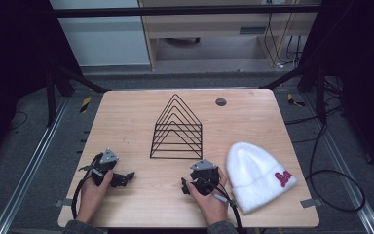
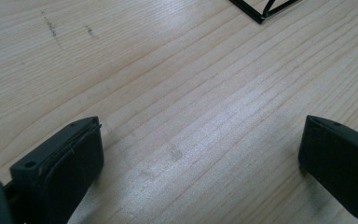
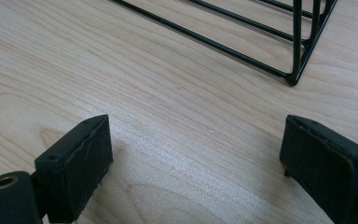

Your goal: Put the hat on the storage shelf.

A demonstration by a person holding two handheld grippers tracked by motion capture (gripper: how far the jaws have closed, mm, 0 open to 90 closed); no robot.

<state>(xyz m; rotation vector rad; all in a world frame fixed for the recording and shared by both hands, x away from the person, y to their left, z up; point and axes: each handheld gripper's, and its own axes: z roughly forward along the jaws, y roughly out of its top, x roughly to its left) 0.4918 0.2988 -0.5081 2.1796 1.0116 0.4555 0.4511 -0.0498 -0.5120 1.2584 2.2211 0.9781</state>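
The left gripper (image 1: 124,178) and right gripper (image 1: 187,185) are resting on the pale wooden table (image 1: 126,122), each with jaws spread wide apart, gripping nothing. A black triangular wire rack (image 1: 176,129) is standing just beyond and between them. A white knitted beanie with red lettering (image 1: 255,174) is lying just outside the right gripper.

Light wood-grain table (image 1: 126,117), black wire rack (image 1: 177,127), white beanie (image 1: 253,173) with red lettering (image 1: 282,179), black grippers with grey top plates
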